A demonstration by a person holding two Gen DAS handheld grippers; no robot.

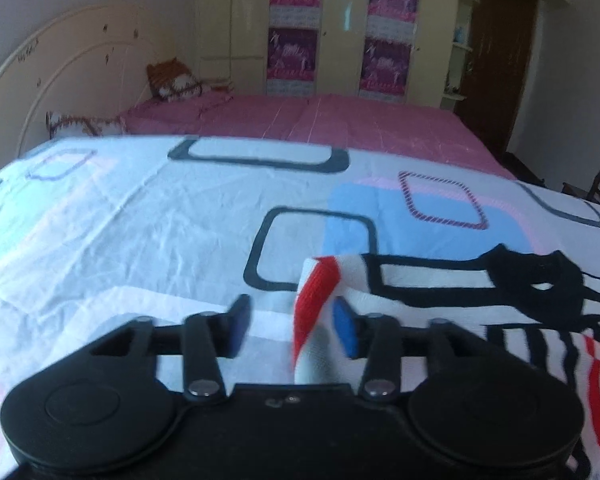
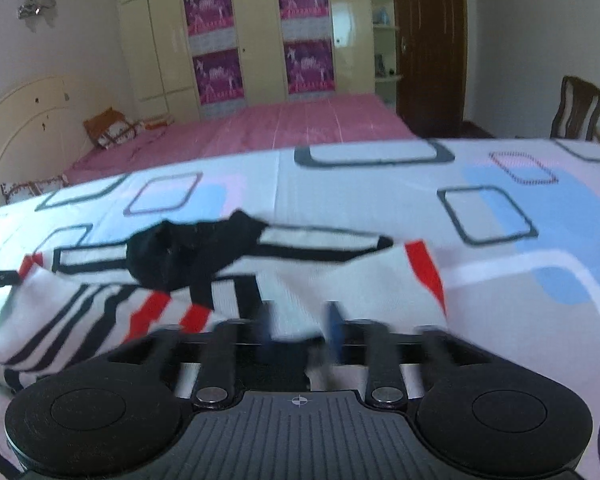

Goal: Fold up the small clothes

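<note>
Garment (image 1: 440,296): white knit, black bands and collar, red stripes toward 4 o'clock, red cuff edge.
Bedsheet (image 1: 140,240): white, with black, grey and purple rounded-square outlines, pale blue and pink patches.
Far bed cover (image 1: 300,120), 12 o'clock: pink, thin pale lines.
Wardrobe (image 2: 160,40): cream; posters (image 2: 208,8) purple-magenta.
Door (image 2: 428,40), 1 o'clock: dark brown.
Gripper pads (image 1: 346,332): blue on black.

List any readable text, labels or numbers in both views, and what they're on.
Nothing legible.
Wardrobe posters: purple, with lines of print below the picture, too blurred to read.
Right gripper body: only a crosshair mark, no letters.
Sweater: stripes only, no label showing.
</note>
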